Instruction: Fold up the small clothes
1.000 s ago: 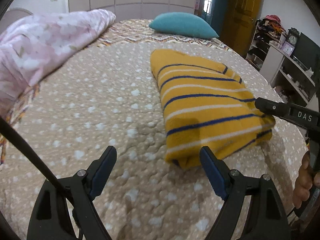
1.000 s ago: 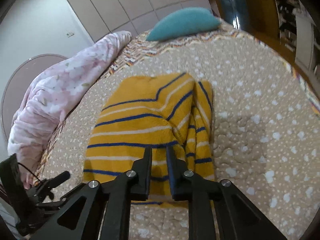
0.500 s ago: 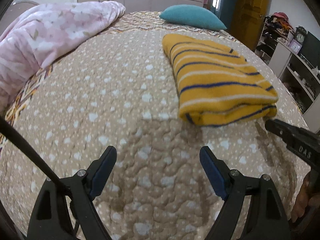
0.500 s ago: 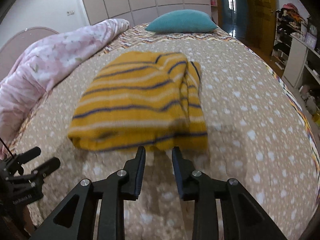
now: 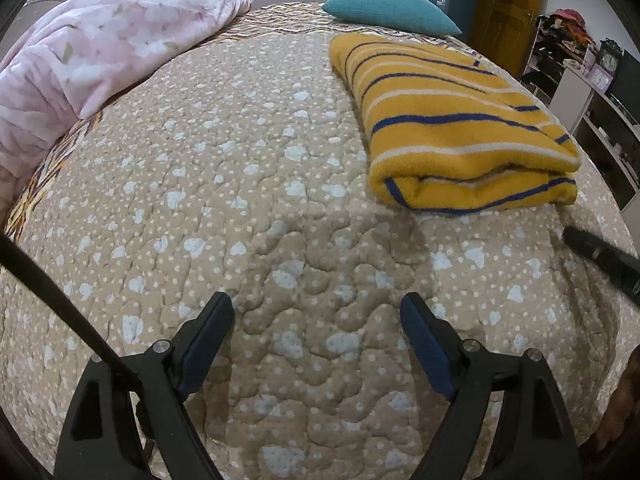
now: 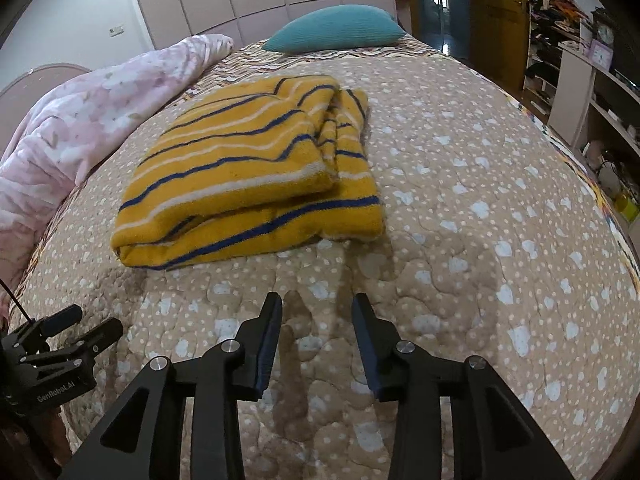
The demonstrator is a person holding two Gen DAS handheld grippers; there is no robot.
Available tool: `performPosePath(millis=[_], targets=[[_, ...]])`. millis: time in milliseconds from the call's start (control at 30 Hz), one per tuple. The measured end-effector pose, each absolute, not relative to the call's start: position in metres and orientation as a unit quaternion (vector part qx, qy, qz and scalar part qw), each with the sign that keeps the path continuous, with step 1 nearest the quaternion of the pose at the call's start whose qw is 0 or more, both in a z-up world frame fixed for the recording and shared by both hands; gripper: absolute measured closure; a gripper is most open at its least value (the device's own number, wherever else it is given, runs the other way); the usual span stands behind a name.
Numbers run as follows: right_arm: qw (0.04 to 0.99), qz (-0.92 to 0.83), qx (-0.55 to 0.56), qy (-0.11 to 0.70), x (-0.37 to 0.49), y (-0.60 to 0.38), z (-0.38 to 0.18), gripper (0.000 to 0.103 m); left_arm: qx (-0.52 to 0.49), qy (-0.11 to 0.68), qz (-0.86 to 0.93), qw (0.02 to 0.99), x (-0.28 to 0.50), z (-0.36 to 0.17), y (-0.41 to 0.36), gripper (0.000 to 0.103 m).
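A folded yellow garment with blue and white stripes (image 5: 452, 120) lies on the beige quilted bedspread (image 5: 260, 200); it also shows in the right wrist view (image 6: 248, 172). My left gripper (image 5: 316, 312) is open and empty, held over the bedspread well short of the garment and to its left. My right gripper (image 6: 318, 308) is open and empty, just in front of the garment's near edge. The right gripper's tip shows at the right edge of the left wrist view (image 5: 596, 256). The left gripper shows at the lower left of the right wrist view (image 6: 60, 344).
A pink floral duvet (image 5: 80, 52) is bunched along the left side of the bed. A teal pillow (image 5: 388, 10) lies at the head of the bed. Shelves with clutter (image 6: 568, 60) and a yellow door (image 6: 496, 12) stand to the right.
Both grippers have pulled back from the garment toward the near edge of the bed. The right gripper was shut on the garment's edge, let go and opened. The garment now lies folded.
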State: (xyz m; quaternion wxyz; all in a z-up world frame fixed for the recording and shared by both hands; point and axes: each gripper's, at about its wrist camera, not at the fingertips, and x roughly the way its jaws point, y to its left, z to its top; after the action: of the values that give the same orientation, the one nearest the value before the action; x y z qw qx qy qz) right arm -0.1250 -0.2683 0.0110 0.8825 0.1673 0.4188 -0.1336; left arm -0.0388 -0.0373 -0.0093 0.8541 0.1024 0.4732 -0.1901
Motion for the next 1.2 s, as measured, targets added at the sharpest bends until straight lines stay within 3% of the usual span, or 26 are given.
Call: performPosePath(millis=[233, 467, 500, 600, 733, 933, 1000, 1033, 1067, 1100, 1200], targets=[[0.917, -0.132, 0.13, 0.354, -0.1, -0.268, 0.071, 0.063, 0.098, 0.476, -0.187, 0.854, -0.037, -0.012, -0.037, 0.013], [0.917, -0.123, 0.117, 0.361, -0.044, -0.274, 0.085, 0.062, 0.04, 0.471, -0.229, 0.851, -0.033, 0.003, -0.021, 0.012], [0.917, -0.12, 0.129, 0.359, -0.042, -0.28, 0.087, 0.059, 0.019, 0.466, -0.237, 0.852, -0.029, 0.01, -0.016, 0.012], [0.914, -0.112, 0.168, 0.351, -0.035, -0.304, 0.09, 0.034, -0.044, 0.453, -0.25, 0.855, -0.006, 0.032, -0.004, 0.012], [0.896, -0.093, 0.212, 0.379, -0.007, -0.337, 0.076, 0.029, -0.087, 0.49, -0.301, 0.813, 0.051, 0.04, -0.027, 0.008], [0.852, -0.077, 0.277, 0.437, 0.038, -0.373, 0.019, 0.026, -0.096, 0.548, -0.377, 0.74, 0.104, 0.003, -0.085, 0.009], [0.843, -0.054, 0.314, 0.434, 0.044, -0.381, 0.002, 0.022, -0.096, 0.562, -0.384, 0.726, 0.106, -0.011, -0.097, 0.028], [0.837, -0.039, 0.346, 0.423, 0.042, -0.386, -0.004, 0.027, -0.097, 0.558, -0.387, 0.727, 0.106, -0.01, -0.099, 0.035], [0.827, -0.02, 0.385, 0.41, 0.041, -0.39, -0.009, 0.035, -0.101, 0.555, -0.396, 0.724, 0.105, -0.007, -0.1, 0.05], [0.814, 0.002, 0.421, 0.4, 0.041, -0.392, -0.012, 0.051, -0.093, 0.549, -0.391, 0.732, 0.104, 0.002, -0.099, 0.056], [0.811, 0.035, 0.447, 0.376, 0.04, -0.386, 0.0, 0.063, -0.079, 0.523, -0.391, 0.754, 0.103, 0.034, -0.096, 0.059]])
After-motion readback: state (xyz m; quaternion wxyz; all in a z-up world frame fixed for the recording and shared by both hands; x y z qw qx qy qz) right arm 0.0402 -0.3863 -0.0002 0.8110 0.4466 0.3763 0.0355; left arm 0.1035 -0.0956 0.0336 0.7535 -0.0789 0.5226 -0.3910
